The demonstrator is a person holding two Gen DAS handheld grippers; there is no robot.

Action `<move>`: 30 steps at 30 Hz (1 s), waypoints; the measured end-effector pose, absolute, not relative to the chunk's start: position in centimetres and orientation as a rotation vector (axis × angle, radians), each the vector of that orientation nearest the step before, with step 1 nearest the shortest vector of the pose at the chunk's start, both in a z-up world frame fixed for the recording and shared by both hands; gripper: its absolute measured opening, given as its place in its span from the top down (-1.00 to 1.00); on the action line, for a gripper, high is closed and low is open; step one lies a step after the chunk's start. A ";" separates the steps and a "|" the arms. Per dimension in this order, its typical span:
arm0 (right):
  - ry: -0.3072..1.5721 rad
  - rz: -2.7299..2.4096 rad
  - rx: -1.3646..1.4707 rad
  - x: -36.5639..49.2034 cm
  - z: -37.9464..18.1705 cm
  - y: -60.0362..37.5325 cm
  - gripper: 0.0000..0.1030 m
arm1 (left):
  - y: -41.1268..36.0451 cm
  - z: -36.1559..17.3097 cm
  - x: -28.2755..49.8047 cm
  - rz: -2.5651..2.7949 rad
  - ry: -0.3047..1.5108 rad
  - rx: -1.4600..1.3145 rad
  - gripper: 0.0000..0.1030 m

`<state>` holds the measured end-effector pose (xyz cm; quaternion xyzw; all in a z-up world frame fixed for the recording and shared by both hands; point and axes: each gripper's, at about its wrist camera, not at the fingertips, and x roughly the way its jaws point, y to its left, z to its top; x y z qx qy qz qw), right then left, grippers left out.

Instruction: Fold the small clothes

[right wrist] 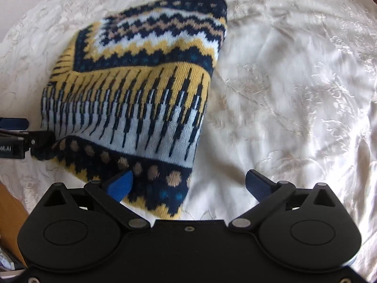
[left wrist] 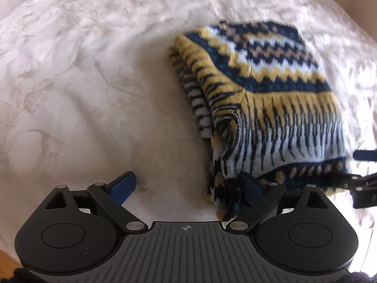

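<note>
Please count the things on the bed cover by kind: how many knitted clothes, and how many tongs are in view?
Knitted clothes: 1, the folded patterned sweater lying on the white bed cover.
Tongs: 2, the left tongs and the right tongs, both open at the sweater's near edge.
Total: 3

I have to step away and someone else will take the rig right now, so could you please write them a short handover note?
Left gripper: open, holding nothing; its right finger sits at the knit's near left corner.
Right gripper: open, holding nothing; its left finger lies over the knit's near edge, its right finger over bare cloth.
The patterned knit lies folded in layers on the white bedspread, between the two grippers.
Done: the knit is folded into a compact, roughly rectangular stack and is released.
Left: the left-side layers look uneven, so perhaps tidy them. No other clothes show in either view.
</note>
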<state>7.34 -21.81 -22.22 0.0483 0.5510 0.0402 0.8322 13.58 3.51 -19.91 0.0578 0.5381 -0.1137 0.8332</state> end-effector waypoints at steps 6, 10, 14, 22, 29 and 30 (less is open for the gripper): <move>0.993 0.032 0.133 6.1 -16.8 -22.7 -0.98 | 2.3 -14.1 10.9 -0.230 0.961 0.150 -0.80; 0.886 0.026 0.156 5.5 -13.2 -22.9 -0.99 | 1.1 -11.6 9.4 -0.238 0.919 0.126 -0.81; 0.853 0.038 0.259 5.2 -11.0 -23.7 -0.99 | -0.5 -10.1 8.6 -0.221 0.929 0.104 -0.81; 0.851 -0.043 0.158 2.8 -9.1 -23.2 -0.99 | -1.7 -8.9 7.0 -0.197 0.962 0.027 -0.81; 0.847 -0.037 0.178 1.0 -8.3 -23.3 -0.99 | -2.4 -7.7 5.8 -0.137 0.970 0.037 -0.81; 0.842 -0.035 0.174 0.9 -8.2 -23.2 -0.99 | -2.6 -7.6 5.7 -0.115 0.972 0.059 -0.81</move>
